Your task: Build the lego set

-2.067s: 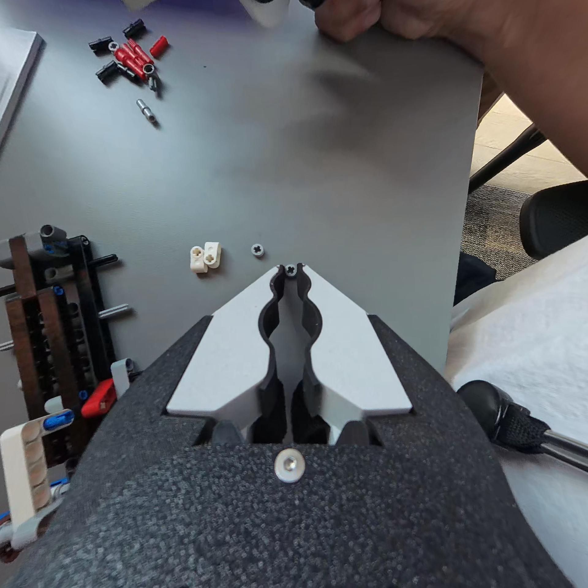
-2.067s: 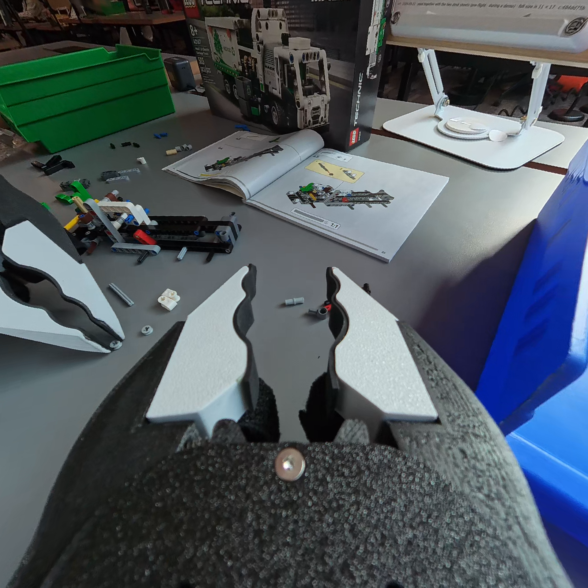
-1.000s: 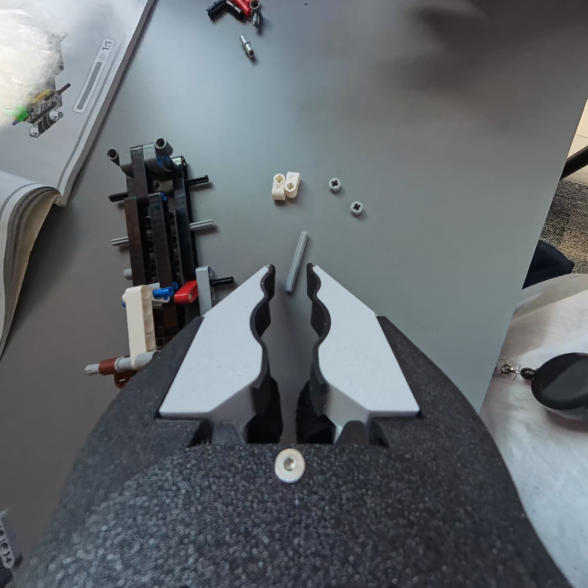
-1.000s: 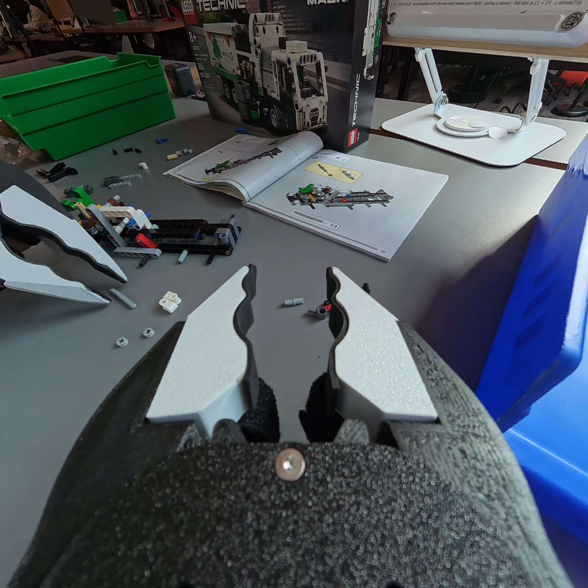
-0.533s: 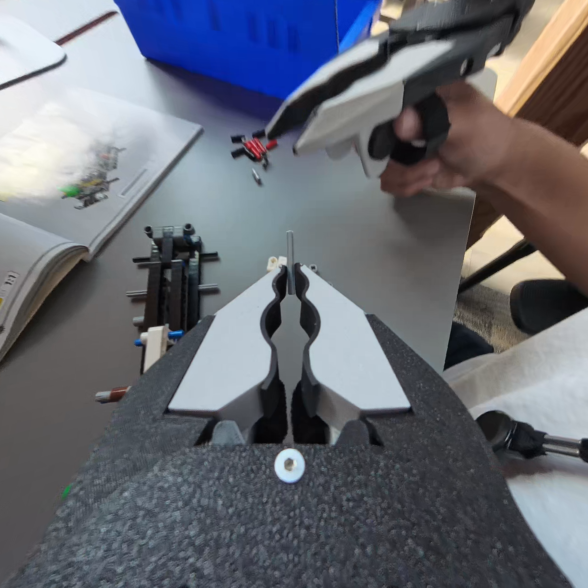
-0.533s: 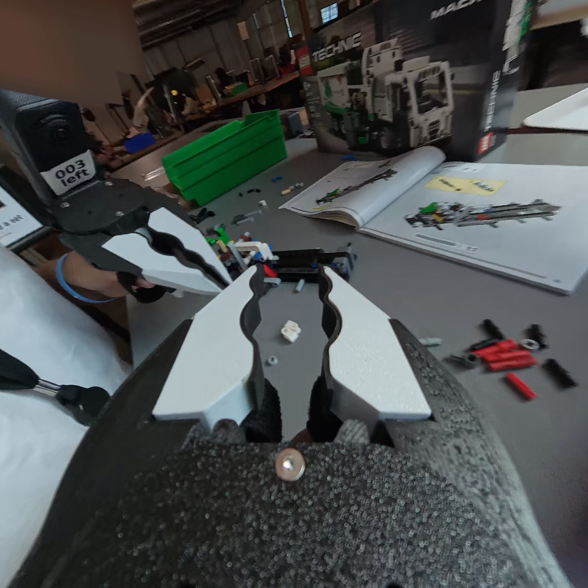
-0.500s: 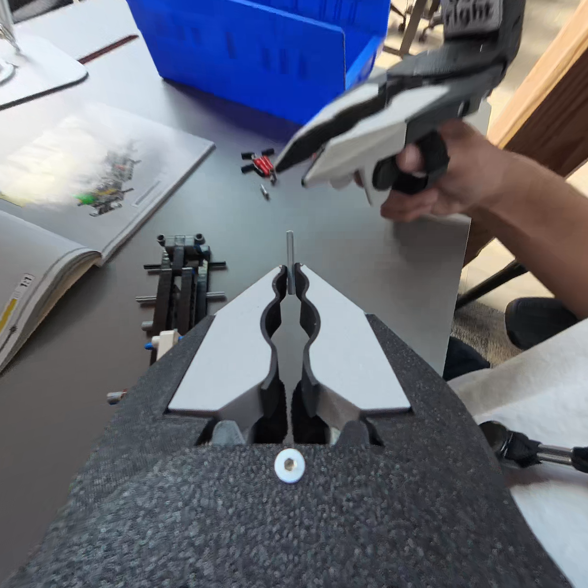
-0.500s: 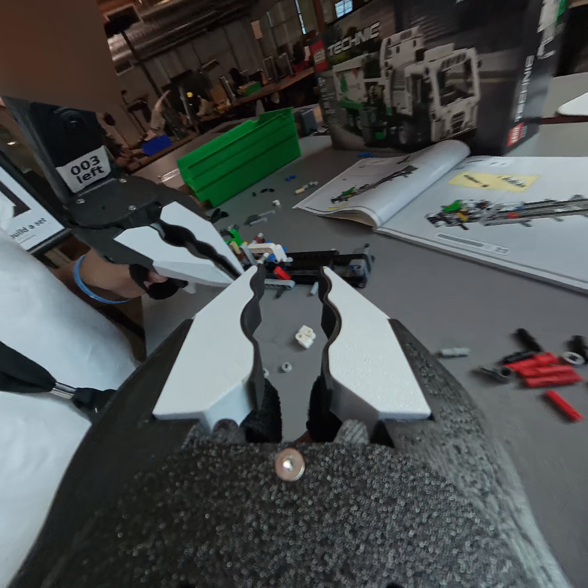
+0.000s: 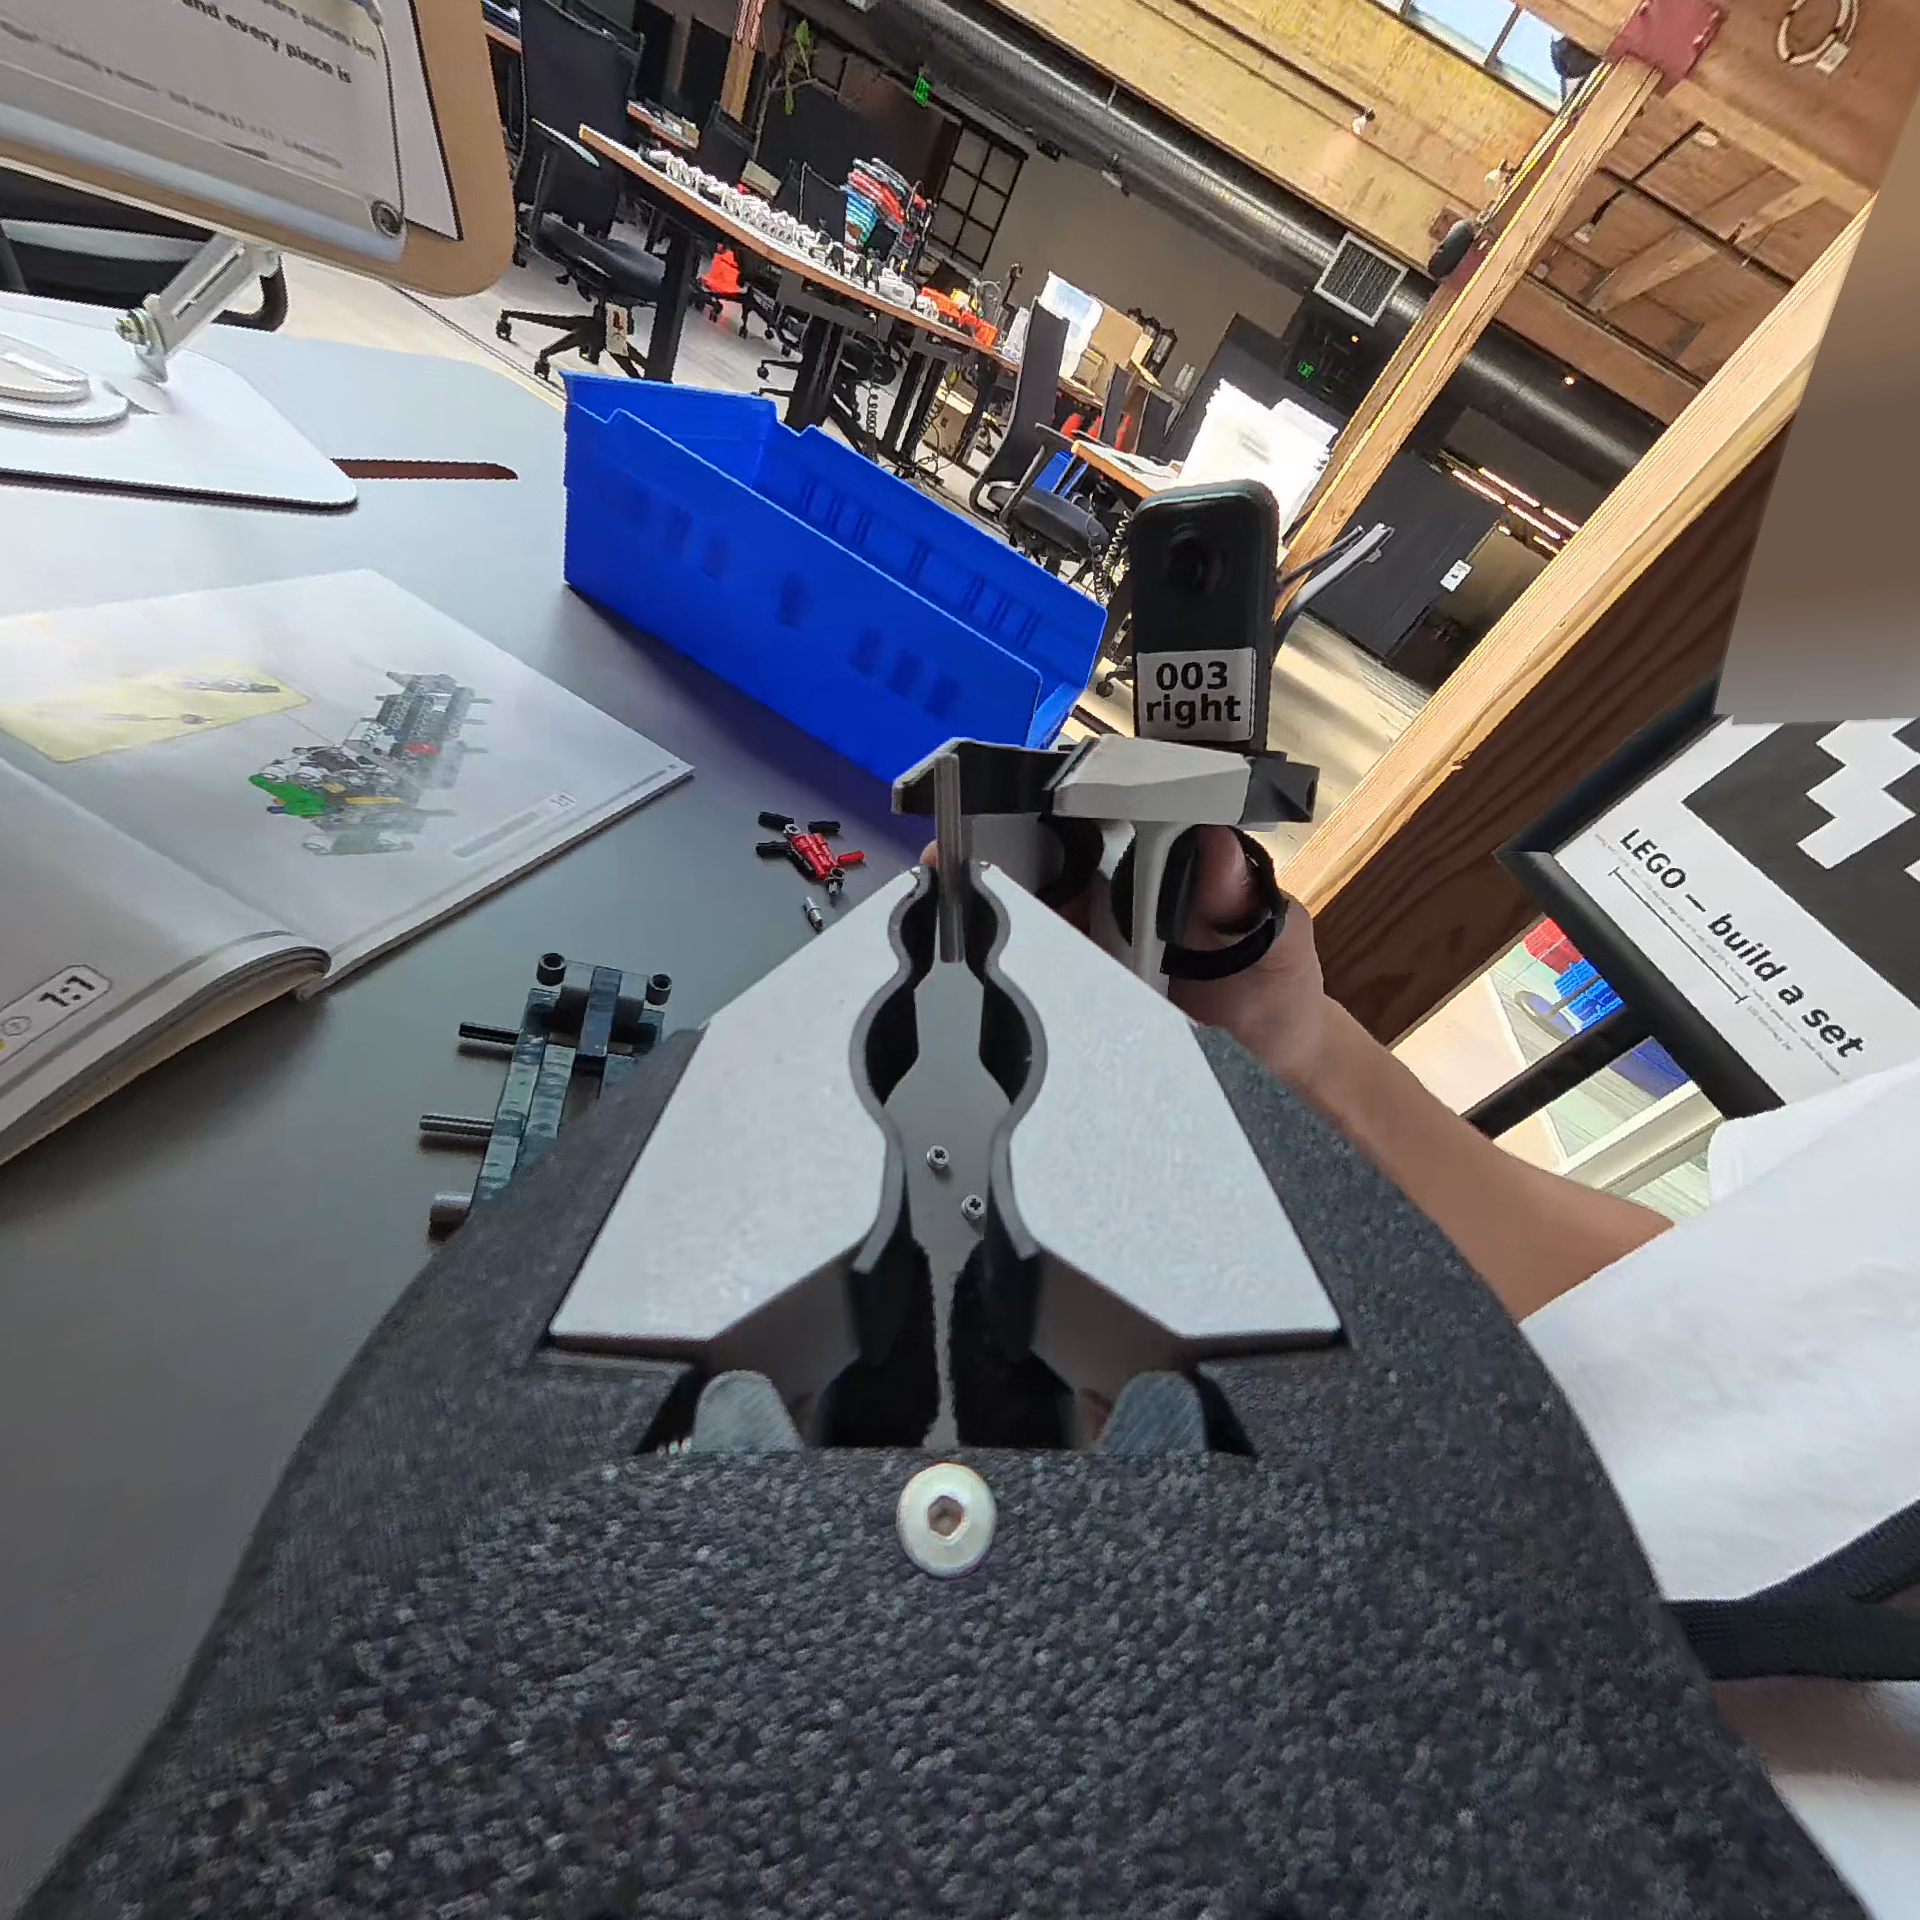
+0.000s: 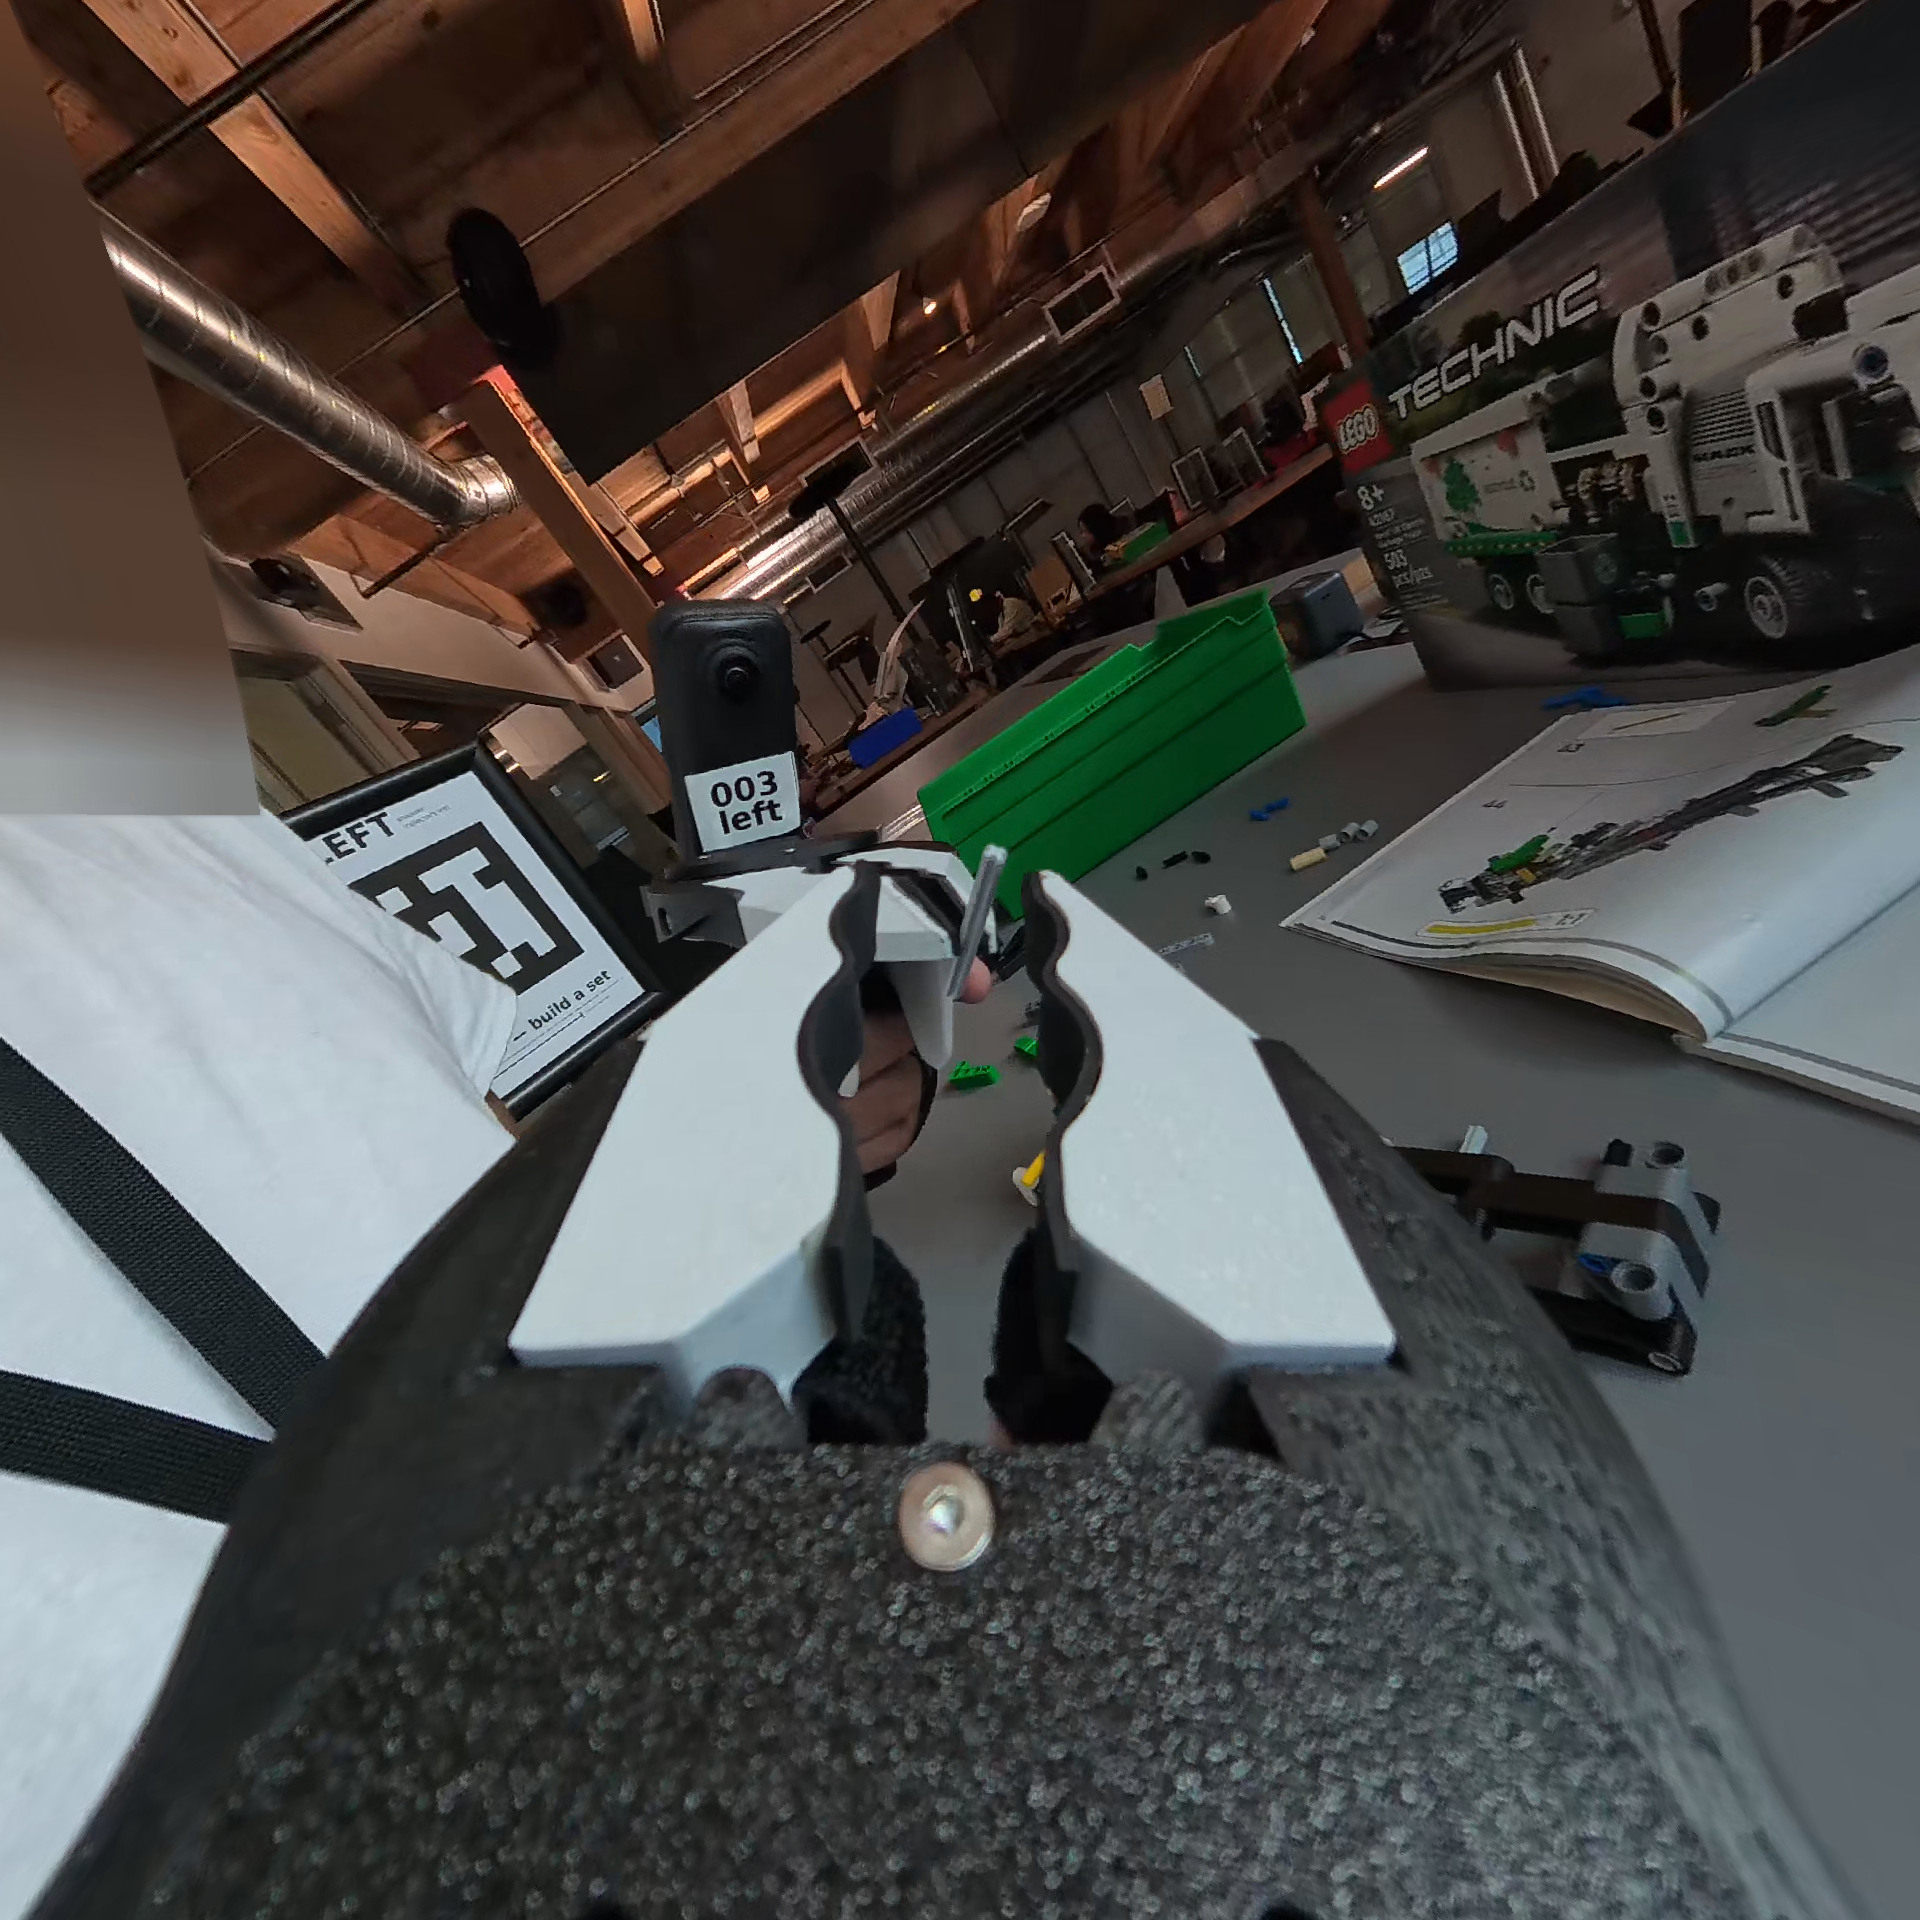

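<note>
Left wrist view, left claw (image 9: 949, 906) clenched on thin grey plastic axle rod (image 9: 948, 842) held upright above dark grey counter (image 9: 208, 1299), right claw (image 10: 943, 902) facing it, fingers parted, gripping nothing.

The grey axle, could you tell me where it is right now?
The grey axle is pinched upright at the tips of the left gripper, lifted above the table, directly in front of the open right gripper.
</note>
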`<action>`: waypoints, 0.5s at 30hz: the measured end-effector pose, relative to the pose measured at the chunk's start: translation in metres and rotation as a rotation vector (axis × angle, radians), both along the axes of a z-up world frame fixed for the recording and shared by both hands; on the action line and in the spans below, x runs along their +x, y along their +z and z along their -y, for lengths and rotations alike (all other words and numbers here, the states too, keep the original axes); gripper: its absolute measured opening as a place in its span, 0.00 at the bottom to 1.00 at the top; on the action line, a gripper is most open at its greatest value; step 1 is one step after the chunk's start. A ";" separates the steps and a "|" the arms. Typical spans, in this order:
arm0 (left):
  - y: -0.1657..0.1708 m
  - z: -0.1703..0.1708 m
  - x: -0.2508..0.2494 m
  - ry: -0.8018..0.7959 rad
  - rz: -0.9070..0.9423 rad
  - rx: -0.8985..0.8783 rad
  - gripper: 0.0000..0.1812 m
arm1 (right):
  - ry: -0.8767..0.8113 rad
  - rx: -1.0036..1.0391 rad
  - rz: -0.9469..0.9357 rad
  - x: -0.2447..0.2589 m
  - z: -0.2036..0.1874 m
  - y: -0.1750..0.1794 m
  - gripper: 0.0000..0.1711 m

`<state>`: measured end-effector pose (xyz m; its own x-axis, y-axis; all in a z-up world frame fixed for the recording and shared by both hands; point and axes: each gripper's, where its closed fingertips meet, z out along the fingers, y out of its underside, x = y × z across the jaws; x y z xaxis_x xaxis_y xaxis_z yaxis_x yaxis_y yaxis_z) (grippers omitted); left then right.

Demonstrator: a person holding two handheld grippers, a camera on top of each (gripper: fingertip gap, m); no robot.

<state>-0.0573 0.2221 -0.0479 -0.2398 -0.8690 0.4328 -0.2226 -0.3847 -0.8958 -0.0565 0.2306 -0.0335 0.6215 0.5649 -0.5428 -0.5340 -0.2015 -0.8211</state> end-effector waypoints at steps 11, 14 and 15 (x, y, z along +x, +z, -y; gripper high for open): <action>-0.008 -0.003 -0.023 -0.033 0.008 0.231 0.10 | -0.019 -0.012 0.163 -0.023 -0.007 0.000 0.02; -0.010 -0.005 -0.028 -0.078 -0.014 0.302 0.35 | -0.031 0.012 0.188 -0.029 -0.006 0.008 0.01; -0.009 0.000 -0.032 -0.128 -0.006 0.305 0.32 | -0.044 0.015 0.199 -0.030 -0.006 0.009 0.01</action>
<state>-0.0889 0.2219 -0.0565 -0.3532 -0.9218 0.1595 -0.2577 -0.0681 -0.9638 -0.0867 0.2368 -0.0240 0.7402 0.5415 -0.3986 -0.3689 -0.1686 -0.9141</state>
